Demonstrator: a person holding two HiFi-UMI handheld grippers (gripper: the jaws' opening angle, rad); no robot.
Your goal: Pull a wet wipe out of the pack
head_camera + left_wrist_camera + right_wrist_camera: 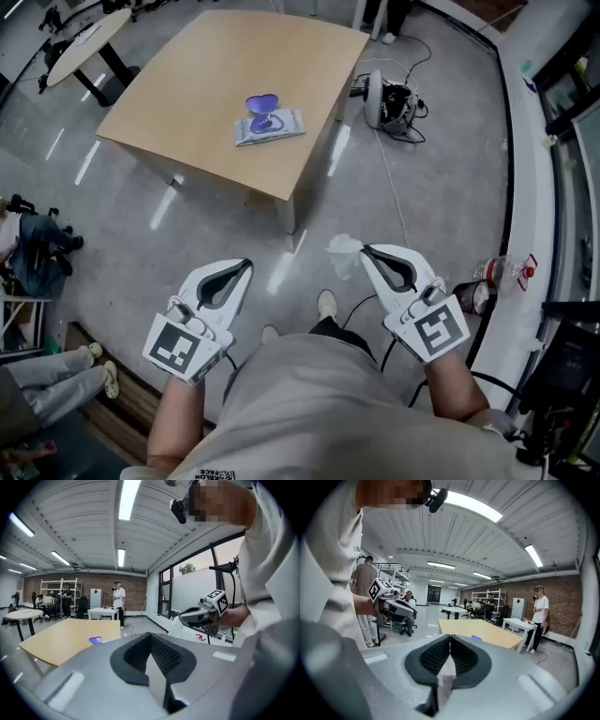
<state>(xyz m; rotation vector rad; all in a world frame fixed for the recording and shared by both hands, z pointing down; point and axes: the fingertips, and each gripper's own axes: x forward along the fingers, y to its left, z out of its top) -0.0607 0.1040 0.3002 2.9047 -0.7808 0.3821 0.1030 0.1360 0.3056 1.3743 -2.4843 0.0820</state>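
— While the person stands back from it, where does everything sit?
— First the left claw, pinched together and empty. Well ahead, the pack lies on the tabletop with its lid up and its long axis running across. It looks nearer that claw.
— And the wipe?
— Clamped in the right claw, well apart from the pack. I'd judge the pull done.

Pale hand-held grippers, black pads, marker cubes, perhaps beige shirt.
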